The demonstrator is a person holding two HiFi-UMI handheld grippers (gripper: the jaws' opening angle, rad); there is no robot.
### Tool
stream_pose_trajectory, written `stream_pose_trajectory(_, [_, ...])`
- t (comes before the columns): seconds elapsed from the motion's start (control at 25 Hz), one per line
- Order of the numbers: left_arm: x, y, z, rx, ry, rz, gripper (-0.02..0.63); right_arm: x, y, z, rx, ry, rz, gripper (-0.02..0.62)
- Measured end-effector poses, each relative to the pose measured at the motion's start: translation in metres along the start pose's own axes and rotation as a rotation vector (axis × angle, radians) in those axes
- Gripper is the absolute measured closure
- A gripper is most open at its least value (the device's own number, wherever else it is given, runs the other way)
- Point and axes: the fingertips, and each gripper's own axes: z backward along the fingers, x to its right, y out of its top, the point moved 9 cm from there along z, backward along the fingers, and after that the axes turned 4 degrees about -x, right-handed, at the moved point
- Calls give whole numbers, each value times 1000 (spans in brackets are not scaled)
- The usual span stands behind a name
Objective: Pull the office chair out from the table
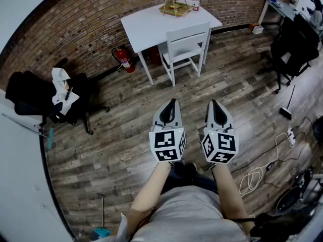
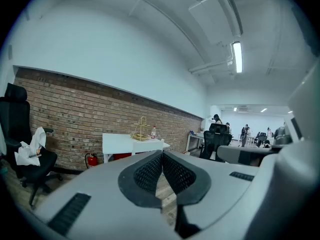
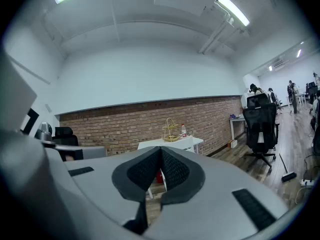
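**Even overhead light, heavy fisheye warping**

The room is lit from above by ceiling tube lights [image 2: 237, 56], which are blown out to white in the left gripper view; another bright strip [image 3: 232, 9] is seen in the right gripper view. A cool, bluish cast is given to the white walls. Only soft, faint shadows are thrown on the wooden floor [image 1: 116, 135], where a mild sheen is caught. The brick wall [image 1: 75, 39] is bent into an arc, and the corners of all three views are blacked out. The left gripper [image 2: 162, 156] and right gripper [image 3: 161, 151] are rendered soft up close, while the room behind is sharper.
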Motion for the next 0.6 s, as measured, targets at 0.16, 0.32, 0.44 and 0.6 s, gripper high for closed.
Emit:
stream_pose_trajectory(0.16, [3,2,1,-4,-3,-1,592,0,2,2,-3,1,1,581])
stream_pose_trajectory(0.32, [5,1,1,-8,-7,-5,592,0,2,1,-4,4,0,583])
stream_pose_trajectory(0.44, [6,1,-1,-6,-7,-8,592,1,1,1,-4,5,-3,581])
stream_pose_trajectory(0.6, [4,-2,-1,-5,-5,-6,592,0,-2,1,-3,4,-7,581])
